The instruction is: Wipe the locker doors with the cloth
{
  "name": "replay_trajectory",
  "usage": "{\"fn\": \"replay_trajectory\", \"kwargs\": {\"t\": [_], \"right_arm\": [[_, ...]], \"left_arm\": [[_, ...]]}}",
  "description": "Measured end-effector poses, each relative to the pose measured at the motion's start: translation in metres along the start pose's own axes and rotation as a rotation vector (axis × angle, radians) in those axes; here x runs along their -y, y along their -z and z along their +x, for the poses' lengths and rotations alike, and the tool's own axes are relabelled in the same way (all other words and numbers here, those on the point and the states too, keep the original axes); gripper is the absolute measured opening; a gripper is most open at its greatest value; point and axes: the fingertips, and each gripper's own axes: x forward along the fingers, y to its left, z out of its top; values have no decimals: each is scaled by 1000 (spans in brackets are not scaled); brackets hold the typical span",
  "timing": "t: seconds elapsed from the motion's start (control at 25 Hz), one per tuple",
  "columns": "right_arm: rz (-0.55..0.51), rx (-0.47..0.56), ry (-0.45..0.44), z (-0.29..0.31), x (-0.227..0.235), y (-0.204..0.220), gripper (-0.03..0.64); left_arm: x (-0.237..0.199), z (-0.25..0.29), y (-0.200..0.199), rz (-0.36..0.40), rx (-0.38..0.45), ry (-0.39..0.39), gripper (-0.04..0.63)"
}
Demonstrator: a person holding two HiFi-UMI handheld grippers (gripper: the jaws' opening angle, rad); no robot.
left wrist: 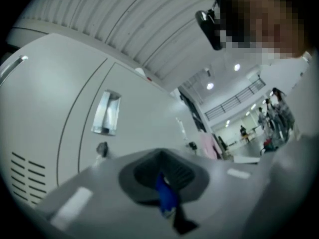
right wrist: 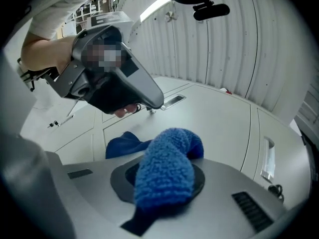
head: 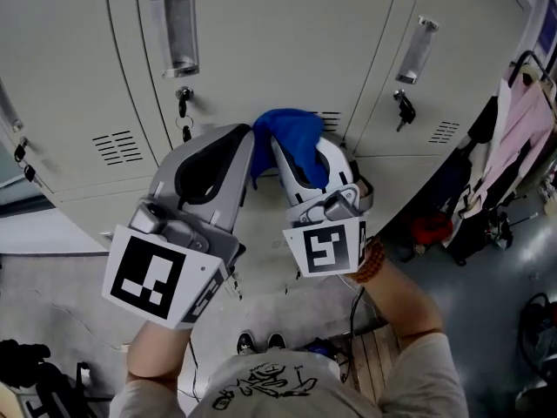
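Note:
A blue fuzzy cloth (head: 294, 133) is bunched against the grey locker door (head: 278, 42), at the tips of both grippers. My left gripper (head: 248, 139) comes in from the left and is shut on a thin corner of the cloth (left wrist: 167, 195). My right gripper (head: 289, 151) is shut on the thick part of the cloth (right wrist: 167, 176), which drapes over its jaws and hides their tips. The left gripper (right wrist: 114, 83) shows in the right gripper view, above and left of the cloth. A loose flap of the cloth (right wrist: 124, 144) lies on the door.
Recessed handles (head: 174, 29) (head: 416, 50) with keys (head: 183, 103) (head: 403, 107) below them sit on the doors, beside vent slots (head: 117, 146). Clothes hang on a rack at the right (head: 513, 138). My shoes (head: 261, 342) stand on the floor below.

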Motion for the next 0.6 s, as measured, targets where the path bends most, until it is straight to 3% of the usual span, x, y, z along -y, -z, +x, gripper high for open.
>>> {"fn": "replay_trajectory", "kwargs": {"t": [0.32,0.6], "right_arm": [[-44,-100,-32,-28,-6,44,23],[-107,-123,-33,-19,30,27,23]], "left_arm": [[8,9,2,0,0,18,2],[7,10,-26,19,49,29,3]]}}
